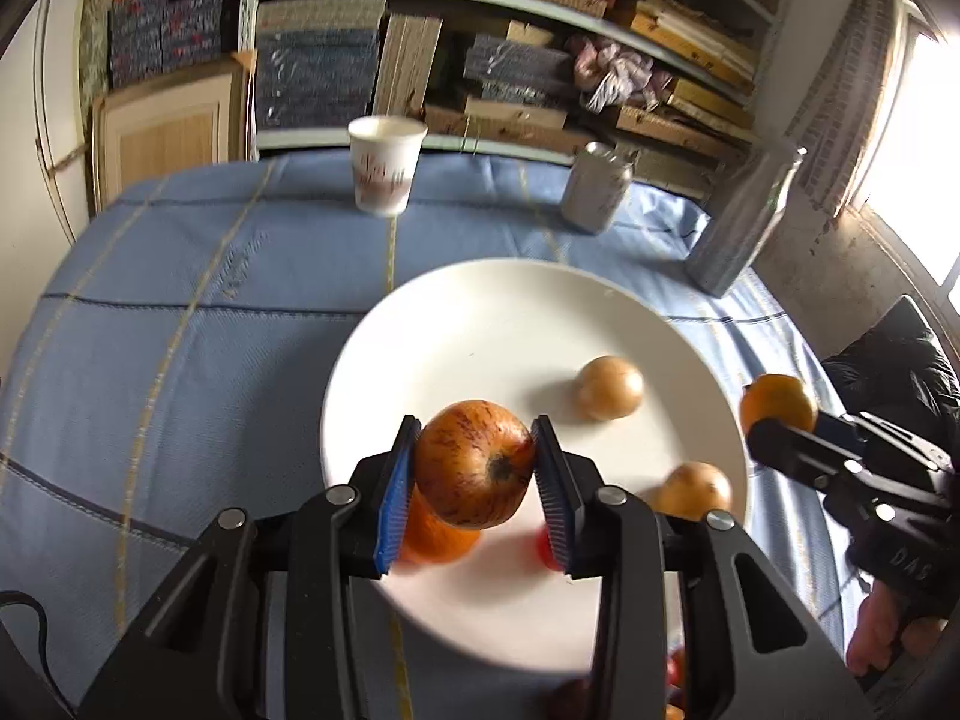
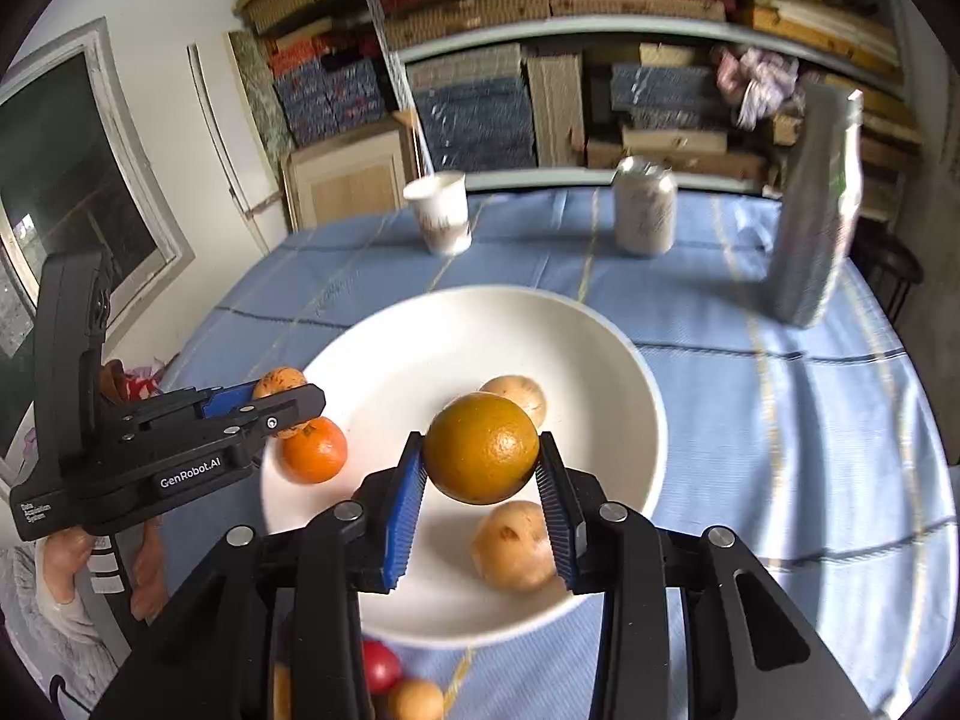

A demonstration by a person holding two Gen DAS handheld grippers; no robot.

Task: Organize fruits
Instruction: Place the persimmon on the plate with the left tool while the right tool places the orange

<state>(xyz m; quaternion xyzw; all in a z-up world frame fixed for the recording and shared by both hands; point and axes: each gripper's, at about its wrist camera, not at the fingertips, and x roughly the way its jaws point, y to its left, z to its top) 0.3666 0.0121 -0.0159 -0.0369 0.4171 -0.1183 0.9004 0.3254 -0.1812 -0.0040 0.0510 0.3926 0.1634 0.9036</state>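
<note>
My left gripper [image 1: 474, 468] is shut on a streaked red-orange apple [image 1: 474, 462] and holds it above the near left part of a white plate [image 1: 480, 312]. My right gripper [image 2: 480, 468] is shut on a greenish-orange orange [image 2: 480, 447] above the plate [image 2: 420, 348]. On the plate lie two tan round fruits [image 2: 516, 546] [image 2: 519, 396] and a bright orange tangerine [image 2: 315, 450]. In the left wrist view the tangerine [image 1: 438, 534] sits under the apple. The right gripper with its orange [image 1: 777, 402] shows at the plate's right edge.
A paper cup [image 1: 387, 165], a silver can [image 1: 597, 186] and a tall foil carton [image 1: 744, 222] stand at the far side of the blue cloth table. A red fruit [image 2: 381, 666] and an orange fruit [image 2: 414, 699] lie near the plate's front edge. Bookshelves stand behind.
</note>
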